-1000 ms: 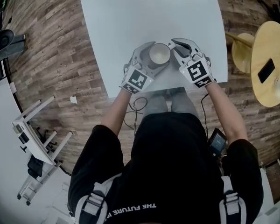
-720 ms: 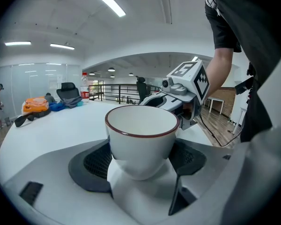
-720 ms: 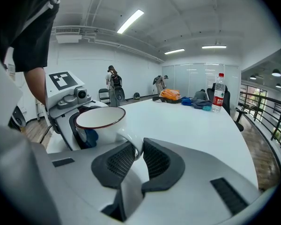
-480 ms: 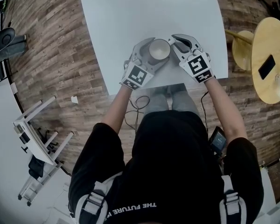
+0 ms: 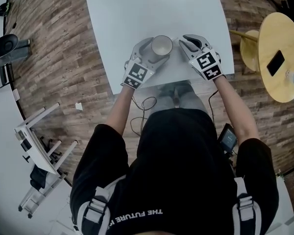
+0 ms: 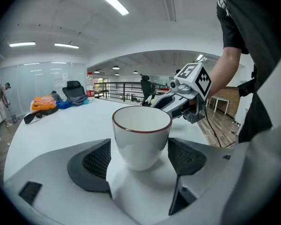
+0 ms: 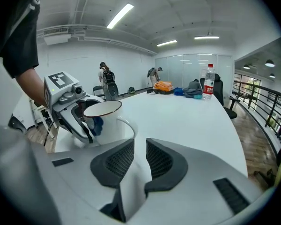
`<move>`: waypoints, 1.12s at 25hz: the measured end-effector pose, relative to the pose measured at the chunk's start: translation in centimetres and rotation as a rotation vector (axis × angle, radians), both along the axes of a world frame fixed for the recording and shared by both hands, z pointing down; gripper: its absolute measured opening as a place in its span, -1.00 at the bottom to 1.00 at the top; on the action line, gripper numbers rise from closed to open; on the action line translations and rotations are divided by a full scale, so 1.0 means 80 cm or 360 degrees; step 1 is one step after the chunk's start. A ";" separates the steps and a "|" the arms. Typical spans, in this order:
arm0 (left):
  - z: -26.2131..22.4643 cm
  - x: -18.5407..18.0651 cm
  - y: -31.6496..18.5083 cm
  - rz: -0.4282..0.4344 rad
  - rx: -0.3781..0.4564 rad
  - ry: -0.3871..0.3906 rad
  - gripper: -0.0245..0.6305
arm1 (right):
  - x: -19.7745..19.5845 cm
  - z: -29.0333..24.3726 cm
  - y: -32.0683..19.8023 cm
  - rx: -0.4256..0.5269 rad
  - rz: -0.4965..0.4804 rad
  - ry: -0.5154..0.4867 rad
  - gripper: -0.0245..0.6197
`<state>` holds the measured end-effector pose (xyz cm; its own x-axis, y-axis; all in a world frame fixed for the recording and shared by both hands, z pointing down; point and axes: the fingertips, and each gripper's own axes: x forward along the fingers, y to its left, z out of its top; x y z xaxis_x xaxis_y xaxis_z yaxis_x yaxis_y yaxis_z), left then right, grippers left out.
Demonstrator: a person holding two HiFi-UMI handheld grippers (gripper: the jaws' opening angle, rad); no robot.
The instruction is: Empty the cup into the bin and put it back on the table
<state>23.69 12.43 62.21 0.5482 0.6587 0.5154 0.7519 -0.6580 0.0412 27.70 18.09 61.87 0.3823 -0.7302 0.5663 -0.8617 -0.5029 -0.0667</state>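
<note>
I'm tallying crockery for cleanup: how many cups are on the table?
1. The white ceramic cup with a dark rim stands on the white table near the person, between the jaws of the left tongs; no others visible.

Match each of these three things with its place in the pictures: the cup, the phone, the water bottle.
Things:
1. cup
2. phone
3. water bottle

Places:
A. on the round wooden table
B. upright at the far end of the white table
C. between the jaws of the left tongs

Pairs: 1-C, 2-A, 3-B.
</note>
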 end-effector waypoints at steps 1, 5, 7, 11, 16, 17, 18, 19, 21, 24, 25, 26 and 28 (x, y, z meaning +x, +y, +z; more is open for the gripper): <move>-0.001 -0.007 -0.008 -0.0013 0.0003 -0.0013 0.21 | -0.002 -0.004 0.003 -0.0002 0.0021 0.0002 -0.71; -0.022 -0.034 -0.039 -0.0147 -0.0014 -0.0026 0.21 | -0.007 -0.055 0.030 0.0063 0.0086 0.0100 -0.72; -0.057 -0.043 -0.053 -0.0316 -0.0111 0.0029 0.20 | -0.008 -0.099 0.046 0.0135 0.0093 0.0182 -0.72; -0.158 -0.060 -0.075 -0.0727 -0.0318 0.0249 -0.86 | -0.020 -0.196 0.075 0.0349 0.0150 0.0305 -0.87; -0.250 -0.063 -0.036 -0.0766 -0.0416 0.0448 -0.86 | -0.039 -0.265 0.087 0.0557 0.0274 0.0363 -0.88; -0.263 -0.062 -0.025 -0.0749 -0.0422 0.0468 -0.86 | -0.042 -0.271 0.089 0.0575 0.0304 0.0365 -0.88; -0.271 -0.061 -0.017 -0.0727 -0.0426 0.0480 -0.86 | -0.043 -0.275 0.090 0.0587 0.0329 0.0366 -0.88; -0.276 -0.059 -0.012 -0.0705 -0.0430 0.0487 -0.86 | -0.043 -0.278 0.090 0.0592 0.0345 0.0365 -0.88; -0.283 -0.054 -0.008 -0.0692 -0.0456 0.0491 -0.86 | -0.039 -0.280 0.088 0.0587 0.0355 0.0363 -0.88; -0.292 -0.050 -0.016 -0.0741 -0.0514 0.0481 -0.86 | -0.038 -0.285 0.084 0.0591 0.0349 0.0377 -0.88; -0.293 -0.050 -0.019 -0.0752 -0.0526 0.0473 -0.86 | -0.039 -0.287 0.082 0.0597 0.0349 0.0382 -0.88; -0.292 -0.051 -0.023 -0.0761 -0.0534 0.0461 -0.86 | -0.039 -0.288 0.080 0.0602 0.0351 0.0385 -0.88; -0.289 -0.055 -0.029 -0.0766 -0.0527 0.0444 -0.86 | -0.039 -0.289 0.077 0.0608 0.0357 0.0389 -0.88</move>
<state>19.32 10.08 39.10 0.9060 0.4052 0.1224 0.3874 -0.9103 0.1456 24.57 24.26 38.76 0.6415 -0.7525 0.1492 -0.7487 -0.6565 -0.0920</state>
